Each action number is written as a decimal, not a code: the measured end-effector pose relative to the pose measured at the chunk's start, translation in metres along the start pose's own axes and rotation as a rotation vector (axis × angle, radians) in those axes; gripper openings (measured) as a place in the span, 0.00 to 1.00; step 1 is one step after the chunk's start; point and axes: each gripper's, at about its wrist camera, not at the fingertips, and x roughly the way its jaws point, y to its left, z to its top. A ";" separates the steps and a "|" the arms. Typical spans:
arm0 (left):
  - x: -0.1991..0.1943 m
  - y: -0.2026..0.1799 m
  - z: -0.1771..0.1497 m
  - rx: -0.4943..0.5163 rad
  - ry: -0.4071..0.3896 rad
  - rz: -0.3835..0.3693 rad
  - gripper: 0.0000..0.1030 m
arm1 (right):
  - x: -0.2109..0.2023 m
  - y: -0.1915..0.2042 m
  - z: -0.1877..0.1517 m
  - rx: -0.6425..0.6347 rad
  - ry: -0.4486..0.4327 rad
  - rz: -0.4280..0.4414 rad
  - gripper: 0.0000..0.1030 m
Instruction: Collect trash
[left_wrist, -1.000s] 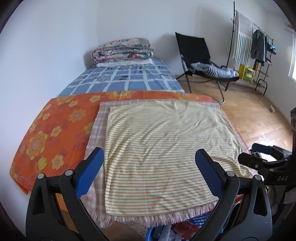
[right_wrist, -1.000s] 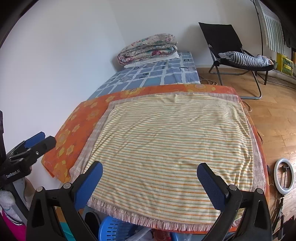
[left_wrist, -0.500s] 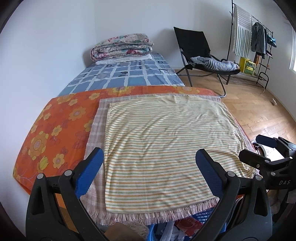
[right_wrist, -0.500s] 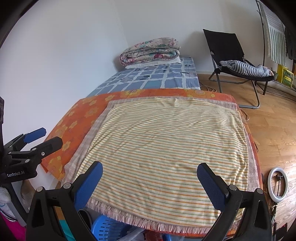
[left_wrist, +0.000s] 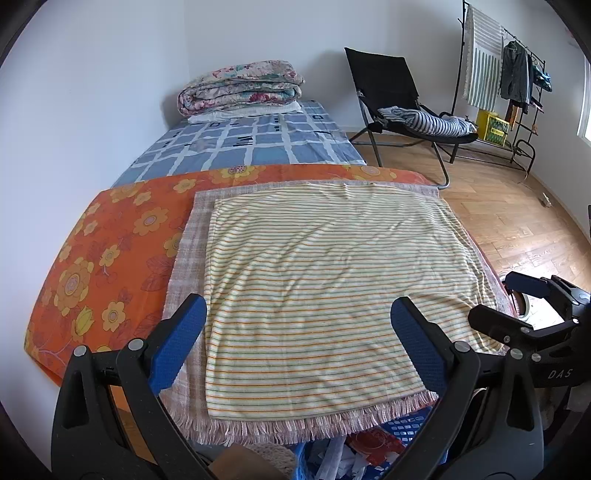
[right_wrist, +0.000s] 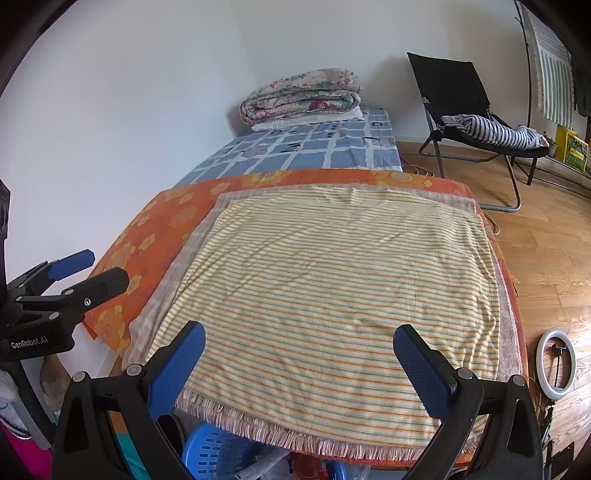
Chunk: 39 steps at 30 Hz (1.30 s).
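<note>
My left gripper (left_wrist: 297, 332) is open and empty, held above the near edge of a yellow striped cloth (left_wrist: 321, 280) spread on a low surface. My right gripper (right_wrist: 299, 360) is open and empty too, over the same cloth (right_wrist: 332, 288). No trash lies on the cloth. Below its fringed near edge a blue plastic basket (right_wrist: 212, 452) holds crumpled paper and wrappers (left_wrist: 354, 450). Each gripper shows at the edge of the other's view: the right gripper (left_wrist: 532, 314) and the left gripper (right_wrist: 62, 284).
An orange flowered sheet (left_wrist: 110, 258) lies under the cloth. Beyond it is a bed with a blue checked sheet (left_wrist: 251, 144) and a folded quilt (left_wrist: 240, 86). A black folding chair (left_wrist: 402, 99), a clothes rack (left_wrist: 509, 74) and a ring light (right_wrist: 556, 363) stand on the wooden floor at right.
Both grippers have drawn back and risen a little, so the cloth sits lower and more of the room shows. Both stay open.
</note>
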 end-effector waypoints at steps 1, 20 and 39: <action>0.000 0.000 0.000 -0.001 0.000 0.000 0.99 | 0.000 0.001 0.000 -0.002 0.001 -0.001 1.00; -0.004 0.001 -0.002 -0.001 -0.004 -0.003 0.99 | -0.003 0.005 -0.006 -0.004 0.007 -0.005 1.00; -0.005 0.002 -0.003 -0.005 -0.004 -0.005 0.99 | -0.004 0.003 -0.014 0.002 0.019 -0.008 1.00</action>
